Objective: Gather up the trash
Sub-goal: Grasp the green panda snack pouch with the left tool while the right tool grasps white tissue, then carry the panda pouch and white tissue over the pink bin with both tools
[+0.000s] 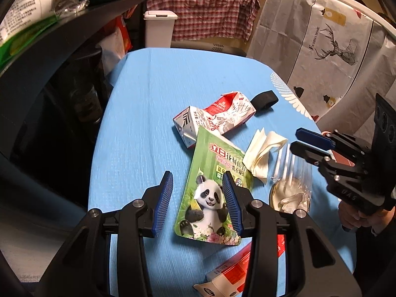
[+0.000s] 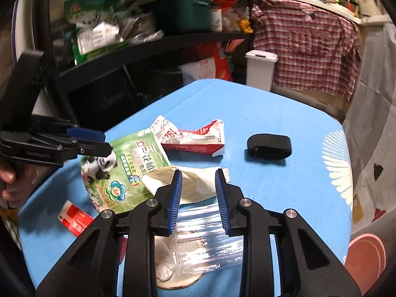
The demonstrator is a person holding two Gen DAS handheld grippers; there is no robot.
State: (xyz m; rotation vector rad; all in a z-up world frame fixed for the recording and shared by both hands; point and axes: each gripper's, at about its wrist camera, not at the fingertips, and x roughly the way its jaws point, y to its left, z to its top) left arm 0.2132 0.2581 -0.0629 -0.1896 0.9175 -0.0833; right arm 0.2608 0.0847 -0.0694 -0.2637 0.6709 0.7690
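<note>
1. The trash lay uncollected on the blue cloth-covered table (image 1: 138, 113): a green panda-printed plastic pouch (image 1: 212, 188), a crushed red-and-white milk carton (image 1: 215, 118), a crumpled white paper napkin (image 1: 262, 151), a clear plastic cup (image 1: 292, 188) lying on its side with white paper inside, and a second red-and-white carton (image 1: 232, 272) at the near edge.
2. The left gripper (image 1: 198, 198) hung over the pouch with its jaws parted and empty. One blue pad stood above the pouch; the other stood over bare cloth beside it.
3. The right gripper (image 2: 198, 195) hung over the napkin and the cup, jaws parted, nothing clamped.
4. A black strap loop (image 2: 268, 146) lay apart from the trash, beyond the crushed carton.
5. A white lidded bin (image 1: 159, 28) stood past the far end of the table, lid down; its contents could not be seen.
6. Judgement: every visible trash item remained on the table. Each gripper appeared positioned for a pick, so grasping, carrying and dropping into the bin were all left to do.
</note>
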